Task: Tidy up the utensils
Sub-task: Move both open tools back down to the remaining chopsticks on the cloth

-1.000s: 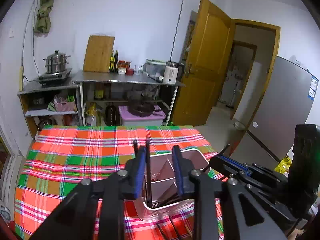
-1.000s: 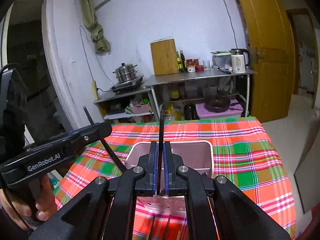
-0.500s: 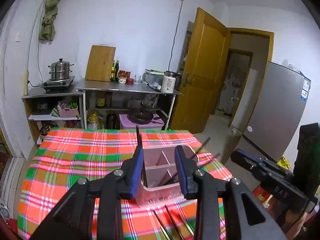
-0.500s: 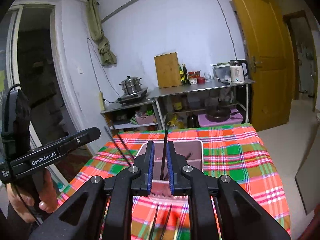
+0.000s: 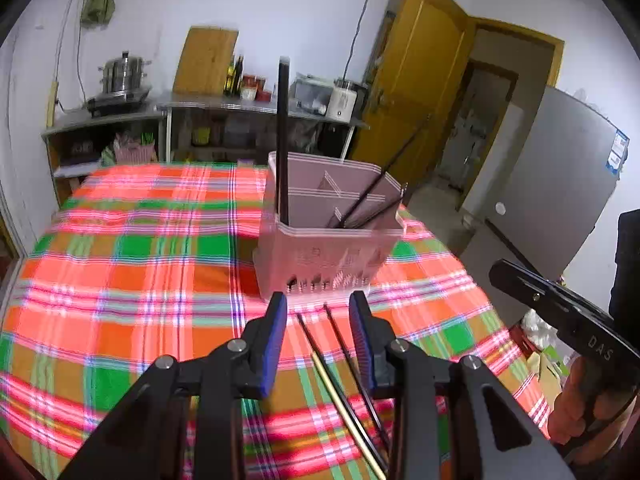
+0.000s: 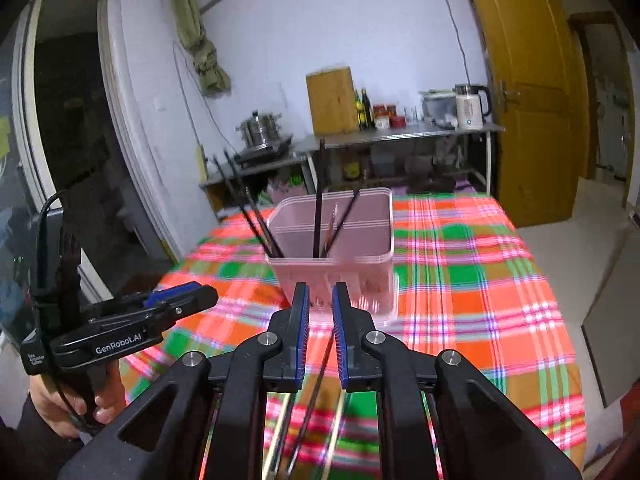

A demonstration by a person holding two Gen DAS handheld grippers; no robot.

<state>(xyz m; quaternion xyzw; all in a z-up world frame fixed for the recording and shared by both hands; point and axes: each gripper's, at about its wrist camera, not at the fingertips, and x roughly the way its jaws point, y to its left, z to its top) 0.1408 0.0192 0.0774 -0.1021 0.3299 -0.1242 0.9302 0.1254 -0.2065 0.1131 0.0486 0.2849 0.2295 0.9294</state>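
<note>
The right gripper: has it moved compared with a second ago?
Yes. The right gripper has backed away from the pink holder: earlier its tips were over the rim, pinching a chopstick; now they sit short of it, empty.

Pink utensil caddy (image 6: 332, 256) on plaid tablecloth (image 6: 460, 280), dark chopsticks (image 6: 318, 196) inside — right gripper (image 6: 320, 312) slightly parted, empty

Even indoor light, motion blur, fisheye-warped edges
</note>
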